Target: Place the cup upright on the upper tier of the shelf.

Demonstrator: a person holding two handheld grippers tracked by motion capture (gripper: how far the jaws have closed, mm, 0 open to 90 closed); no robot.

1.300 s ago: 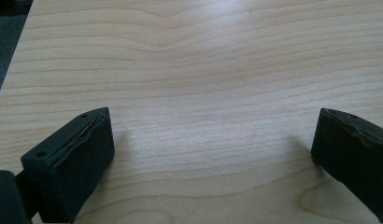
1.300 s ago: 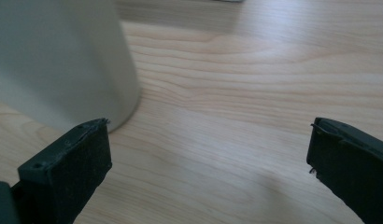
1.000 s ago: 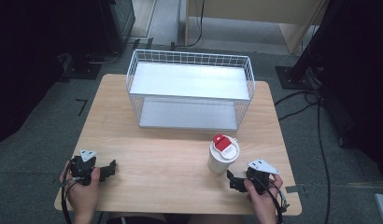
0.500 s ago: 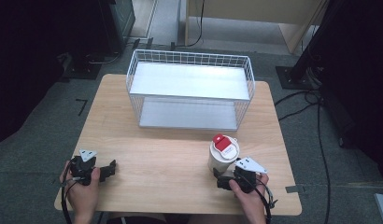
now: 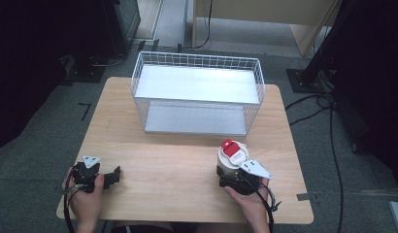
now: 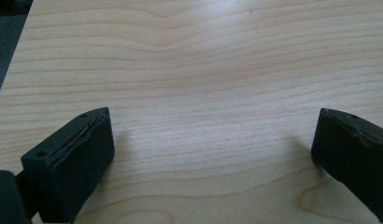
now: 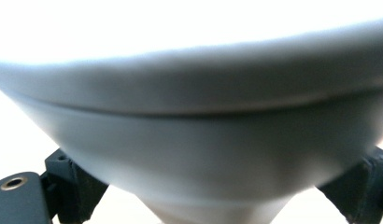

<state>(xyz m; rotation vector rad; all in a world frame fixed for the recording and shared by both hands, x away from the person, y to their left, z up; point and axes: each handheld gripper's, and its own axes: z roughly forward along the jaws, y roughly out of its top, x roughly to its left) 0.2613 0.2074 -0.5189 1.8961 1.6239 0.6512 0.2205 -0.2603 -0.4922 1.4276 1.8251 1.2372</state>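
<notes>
Cup: white cup (image 5: 231, 162) with red lid, front right of counter (image 5: 173, 160), before wire basket (image 5: 197, 92).
Right gripper (image 5: 232, 183): my fingers straddle its base, grip unclear.
Left gripper (image 5: 112, 177): fingers wide, empty.
Handling: probably light, crushable; hold low, gently.

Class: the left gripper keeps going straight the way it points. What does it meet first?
Probably nothing: the left gripper points right along the bare table. The cup lies far along that side, though depth is unclear.
</notes>
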